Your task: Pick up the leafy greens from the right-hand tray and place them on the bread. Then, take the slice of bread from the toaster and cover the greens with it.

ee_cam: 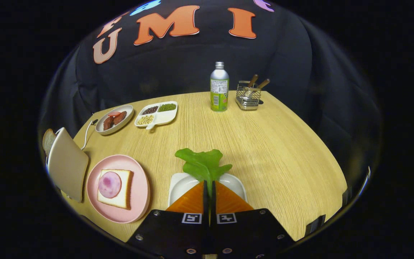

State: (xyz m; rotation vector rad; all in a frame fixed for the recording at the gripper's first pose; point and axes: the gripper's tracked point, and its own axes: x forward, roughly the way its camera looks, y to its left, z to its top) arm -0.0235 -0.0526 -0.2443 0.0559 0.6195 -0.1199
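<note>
- The claw has its two fingers pinched tight on the stem of the green leafy sprig, the leaves fanning out just ahead of the fingertips.
- Directly under and behind the fingers sits the white rounded-square tray; whether the greens are lifted clear of it or touching it cannot be told.
- Off to the left of the fingers lies the round pink plate, and on it a square slice of white bread topped with a round pink slice of ham.
- Further left, beside the plate, stands the beige toaster, with a slice of toasted bread poking up at its far side.
- A white cord trails from the toaster across the light wooden table.
- Beyond the plate, well ahead and left of the fingers, there is a small white oval dish of reddish sausage pieces.
- Just beside that dish sits a white divided tray holding dark, green and pale beans in separate sections.
- Far ahead, slightly right of the fingers, stands a silver and green metal bottle.
- Just right of the bottle is a wire cutlery basket with brown-handled utensils leaning in it.
</note>
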